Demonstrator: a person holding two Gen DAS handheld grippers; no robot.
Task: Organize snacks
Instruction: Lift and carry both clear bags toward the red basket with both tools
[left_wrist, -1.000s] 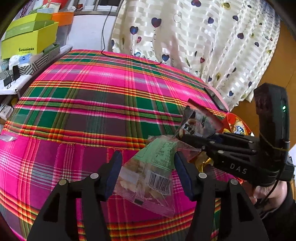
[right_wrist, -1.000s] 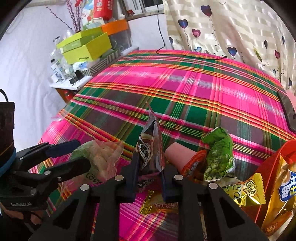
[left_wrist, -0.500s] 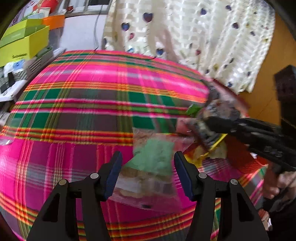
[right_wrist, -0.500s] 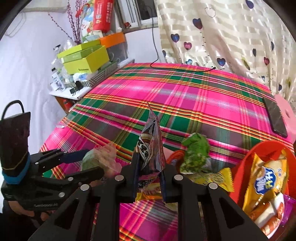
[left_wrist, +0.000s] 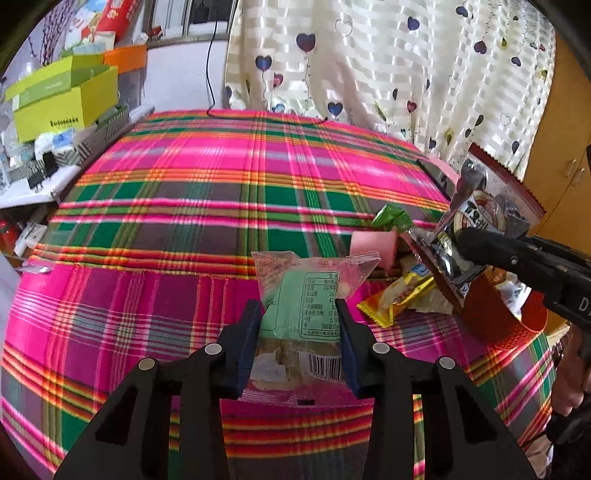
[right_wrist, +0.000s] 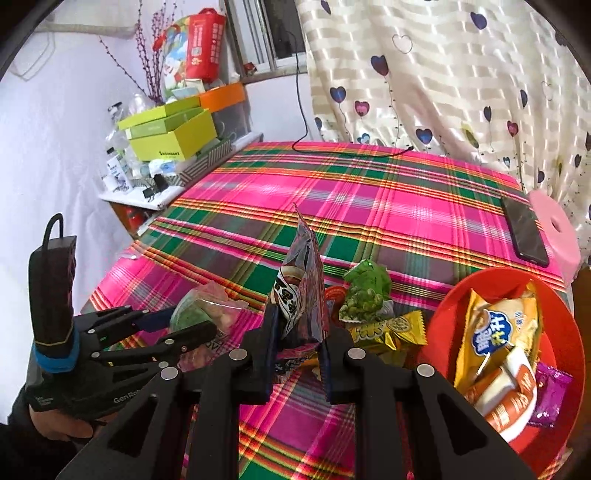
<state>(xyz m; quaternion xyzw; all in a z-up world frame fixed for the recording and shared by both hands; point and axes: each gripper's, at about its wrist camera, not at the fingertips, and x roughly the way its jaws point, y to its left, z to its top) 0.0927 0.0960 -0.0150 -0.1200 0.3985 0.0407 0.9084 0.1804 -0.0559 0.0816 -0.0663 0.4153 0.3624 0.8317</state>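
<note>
**A:** Snacks, two of them, one in each tool. My left gripper (left_wrist: 300, 332) has just been closing, and its pads now press both sides of the clear biscuit packet (left_wrist: 306, 302), which stands up between them at the picture's six o'clock.

**B:** And the other hand?

**A:** My right gripper (right_wrist: 297, 345) is clamped tight on the dark foil packet (right_wrist: 301, 291), gripping its lower edge so the packet stands upright. In the left view that packet (left_wrist: 476, 229) sits at three o'clock.

**B:** How do they feel?

**A:** Light, I judge, and both crinkly. The clear film looks slippery and soft, and the biscuits inside could crack, so I would hold it at the flat middle with no more squeeze than it needs. The foil one is thin and floppy; a pinch on the sealed edge suits it.

**B:** Where do they go?

**A:** Probably the red bowl (right_wrist: 569, 332) at four o'clock in the right view, already holding several packets. Loose ones lie on the plaid tablecloth (right_wrist: 369, 192) just left of it: a green pea packet (right_wrist: 364, 295) and a gold wrapper (right_wrist: 388, 328).

**B:** Any hazards?

**A:** A phone (right_wrist: 524, 230) lies at two o'clock, well apart from the pile.
</note>
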